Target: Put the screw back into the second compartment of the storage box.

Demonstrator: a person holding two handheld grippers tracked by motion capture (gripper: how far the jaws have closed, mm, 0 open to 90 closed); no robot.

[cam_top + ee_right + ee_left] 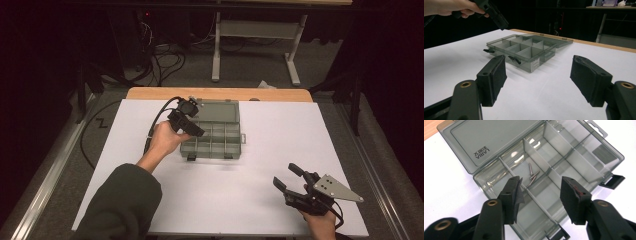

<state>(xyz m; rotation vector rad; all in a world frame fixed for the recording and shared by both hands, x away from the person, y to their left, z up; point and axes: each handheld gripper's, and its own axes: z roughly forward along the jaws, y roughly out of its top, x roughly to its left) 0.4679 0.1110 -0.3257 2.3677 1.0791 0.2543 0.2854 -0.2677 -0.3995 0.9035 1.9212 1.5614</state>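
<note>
A smoky grey plastic compartment box (235, 150) lies with its lid (218, 109) swung flat toward the far edge of the white table sheet (300, 130). Three small metal screws (532, 175) rest in one compartment beside the lid hinge. My left gripper (199, 132) hovers over the box's left side, and in the left gripper view its jaws (541, 181) stand apart above the dividers with nothing between them. At the front right, well away from the box, my right gripper (285, 175) hovers open and empty, pointing toward the box (534, 63).
The box's two black latches (614, 181) hang loose on its front wall. A wooden table edge (220, 93) runs behind the white sheet. Beyond it stand a white desk frame (216, 50) and tangled cables (165, 57) on the floor.
</note>
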